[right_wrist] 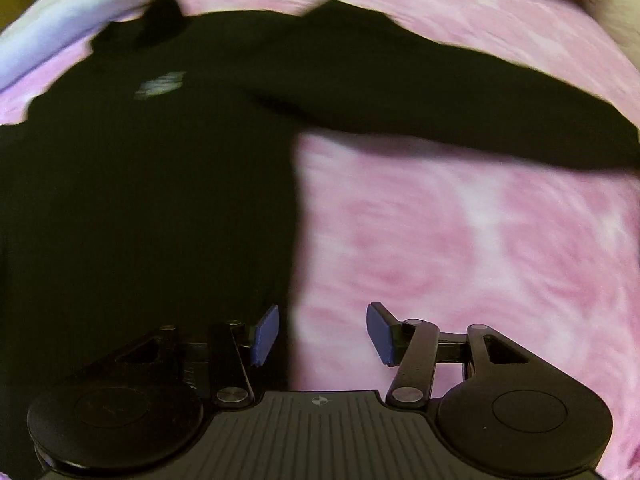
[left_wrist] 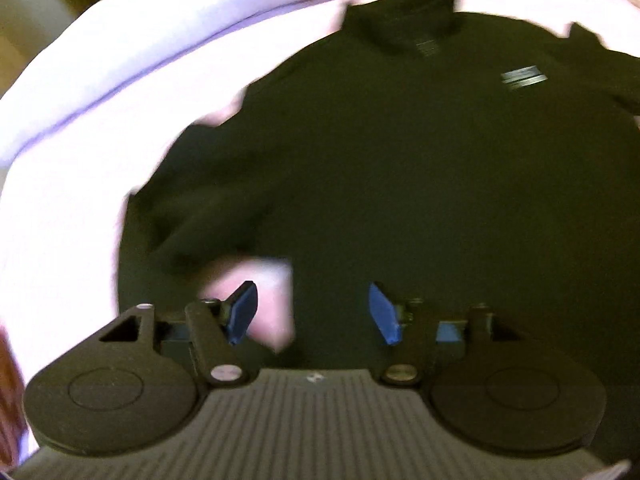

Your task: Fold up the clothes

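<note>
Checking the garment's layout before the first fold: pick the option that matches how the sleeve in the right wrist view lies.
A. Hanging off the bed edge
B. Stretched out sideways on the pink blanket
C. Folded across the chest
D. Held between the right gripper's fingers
B: the sleeve of the black sweatshirt extends flat to the side over the pink blanket, while the right gripper is open and grips nothing.

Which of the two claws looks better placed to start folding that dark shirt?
Probably the right gripper: it is open at the black shirt side edge, and the outstretched sleeve lies ahead on the pink blanket. The left gripper, also open, hovers over the hem.
</note>
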Motion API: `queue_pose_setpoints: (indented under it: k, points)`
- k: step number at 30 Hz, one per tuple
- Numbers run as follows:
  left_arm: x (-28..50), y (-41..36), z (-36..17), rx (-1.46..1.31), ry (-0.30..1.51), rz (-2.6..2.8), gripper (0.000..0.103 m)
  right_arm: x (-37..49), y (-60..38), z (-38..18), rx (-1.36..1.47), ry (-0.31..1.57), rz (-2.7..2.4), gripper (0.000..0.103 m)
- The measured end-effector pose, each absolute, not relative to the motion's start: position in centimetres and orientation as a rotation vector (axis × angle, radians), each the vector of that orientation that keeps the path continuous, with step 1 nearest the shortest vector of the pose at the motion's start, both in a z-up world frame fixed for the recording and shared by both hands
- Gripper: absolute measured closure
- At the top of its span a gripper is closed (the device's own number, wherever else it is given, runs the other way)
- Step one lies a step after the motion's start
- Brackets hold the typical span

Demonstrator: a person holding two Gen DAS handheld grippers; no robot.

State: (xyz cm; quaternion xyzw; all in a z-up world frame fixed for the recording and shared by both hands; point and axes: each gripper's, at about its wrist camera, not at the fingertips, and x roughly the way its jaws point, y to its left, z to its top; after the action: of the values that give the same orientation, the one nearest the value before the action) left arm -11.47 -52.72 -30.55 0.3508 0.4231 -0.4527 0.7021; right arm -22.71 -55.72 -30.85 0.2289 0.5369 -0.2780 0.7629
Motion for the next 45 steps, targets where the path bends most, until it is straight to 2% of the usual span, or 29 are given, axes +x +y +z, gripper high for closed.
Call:
queue_pose_setpoints:
  k: [7, 15, 20, 21, 22, 23, 24, 27, 32, 34, 37, 39, 42, 45]
  points:
    - [-4.7, -41.2, -30.6, 0.719, 1.000, -0.873, 0.045, -14.5, -46.5, -29.1, 0.372, 1.139, -0.556, 0.047]
    - [-8.1, -38.8, -31.1, 0.911, 0.786, -1.177, 0.045, -9.8, -35.3, -29.4, 0.063, 1.244, -0.827, 0.046]
    - [-10.5, -37.9, -32.3, 1.074, 0.625, -1.319, 0.045, -10.9, -34.9, -30.0, 0.270, 1.315, -0.820, 0.045]
    - [-10.9, -38.0, -33.0, 1.127, 0.584, -1.320, 0.047, -11.3, -34.9, -29.7, 0.303, 1.312, -0.831, 0.045]
    - [-11.3, -38.0, -33.8, 1.179, 0.543, -1.321, 0.058, -11.4, -34.8, -29.6, 0.327, 1.306, -0.834, 0.045]
    - [-10.8, -37.7, -33.6, 1.153, 0.542, -1.332, 0.064, -11.5, -34.5, -29.6, 0.344, 1.306, -0.829, 0.045]
    - [-10.2, -37.4, -33.4, 1.119, 0.544, -1.344, 0.080, -11.4, -34.0, -29.6, 0.345, 1.313, -0.814, 0.045]
    - [-6.2, -35.5, -28.8, 0.839, 0.602, -1.307, 0.085, -10.8, -32.6, -29.5, 0.318, 1.322, -0.762, 0.045]
    - [6.6, -27.4, -20.7, 0.285, 0.667, -0.945, 0.085, -9.9, -31.5, -29.4, 0.319, 1.301, -0.704, 0.045]
    - [12.0, -23.4, -20.6, 0.177, 0.698, -0.680, 0.074, -9.5, -31.2, -29.4, 0.323, 1.297, -0.680, 0.045]
    - [18.5, -17.8, -21.9, 0.001, 0.834, -0.304, 0.075, -9.0, -30.8, -29.2, 0.319, 1.282, -0.654, 0.045]
    - [19.3, -16.3, -23.0, -0.028, 0.892, -0.241, 0.074, -8.7, -30.3, -29.2, 0.320, 1.288, -0.643, 0.045]
    - [17.3, -17.2, -24.2, 0.081, 0.903, -0.340, 0.065, -9.1, -29.6, -29.0, 0.349, 1.297, -0.642, 0.045]
    - [14.6, -18.7, -25.4, 0.159, 0.932, -0.467, 0.065, -10.4, -29.5, -29.3, 0.388, 1.316, -0.666, 0.045]
